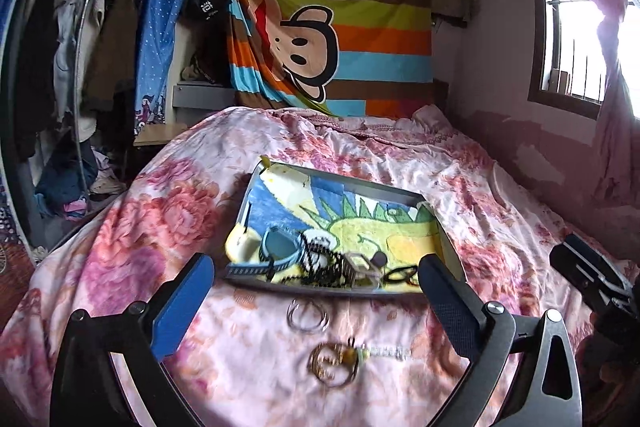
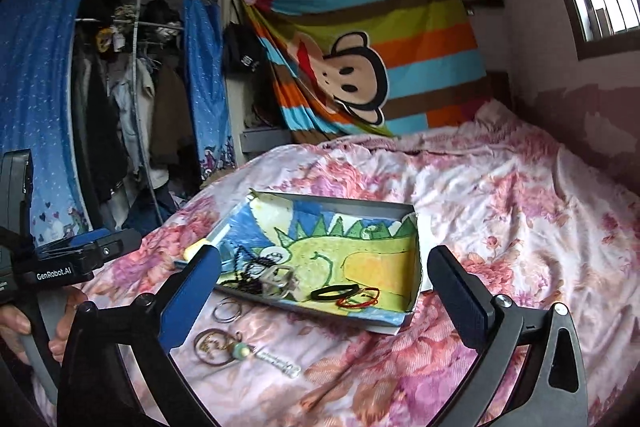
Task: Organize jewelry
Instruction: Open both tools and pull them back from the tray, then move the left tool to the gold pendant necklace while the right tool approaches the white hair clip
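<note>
A bed (image 2: 500, 187) with a pink floral quilt fills the room, a striped monkey sheet (image 1: 360, 39) hanging behind. The tray (image 2: 344, 205) of jewelry lies on the quilt; rings (image 2: 226, 309) lie beside it. Both grippers (image 1: 316, 283) (image 2: 324, 275) gape empty. "GenRobot.AI" marks the left.

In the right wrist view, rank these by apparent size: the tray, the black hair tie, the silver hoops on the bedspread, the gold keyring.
1. Tray, by far.
2. Gold keyring and black hair tie look alike; the keyring lies nearer the camera, so I won't rank them.
3. Silver hoops.
</note>
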Action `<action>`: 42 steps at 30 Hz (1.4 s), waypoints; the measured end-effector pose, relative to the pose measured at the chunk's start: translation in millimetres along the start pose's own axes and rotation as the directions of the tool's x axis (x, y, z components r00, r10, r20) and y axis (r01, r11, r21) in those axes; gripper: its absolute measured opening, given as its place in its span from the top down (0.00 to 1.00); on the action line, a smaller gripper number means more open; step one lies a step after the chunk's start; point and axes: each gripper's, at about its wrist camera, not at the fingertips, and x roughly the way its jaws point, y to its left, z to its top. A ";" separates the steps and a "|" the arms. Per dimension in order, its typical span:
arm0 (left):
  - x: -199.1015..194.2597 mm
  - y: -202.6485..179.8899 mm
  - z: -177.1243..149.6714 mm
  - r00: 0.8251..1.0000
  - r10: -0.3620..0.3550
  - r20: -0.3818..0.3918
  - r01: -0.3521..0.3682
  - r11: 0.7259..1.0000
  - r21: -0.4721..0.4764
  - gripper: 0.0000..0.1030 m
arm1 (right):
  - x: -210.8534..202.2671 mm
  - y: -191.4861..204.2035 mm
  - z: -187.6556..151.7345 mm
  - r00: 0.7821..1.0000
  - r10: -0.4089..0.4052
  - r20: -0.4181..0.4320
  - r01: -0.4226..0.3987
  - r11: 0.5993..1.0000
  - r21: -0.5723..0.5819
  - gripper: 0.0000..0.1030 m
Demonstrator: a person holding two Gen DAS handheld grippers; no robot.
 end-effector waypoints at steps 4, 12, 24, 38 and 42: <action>-22.5 7.7 -14.6 1.000 0.006 0.003 -0.006 1.000 0.010 0.00 | -23.8 9.9 -5.1 1.000 0.019 0.011 -0.019 1.000 -0.006 0.02; -49.9 24.5 -44.6 0.999 0.012 -0.031 -0.012 1.000 0.009 0.00 | -58.5 21.6 -26.3 1.000 0.019 -0.016 -0.019 1.000 -0.001 0.02; -65.8 31.3 -84.5 0.994 0.001 -0.108 0.003 0.999 0.036 0.00 | -69.9 30.2 -68.0 0.986 0.002 -0.166 -0.001 1.000 0.011 0.02; -39.0 23.9 -107.4 0.961 0.000 -0.278 0.029 0.994 0.101 0.00 | -32.5 22.9 -102.8 0.920 -0.019 -0.391 0.034 0.999 0.029 0.02; -29.2 24.3 -105.5 0.954 -0.008 -0.299 0.037 0.995 0.092 0.00 | -23.9 23.2 -104.6 0.907 -0.036 -0.420 0.048 0.999 0.019 0.02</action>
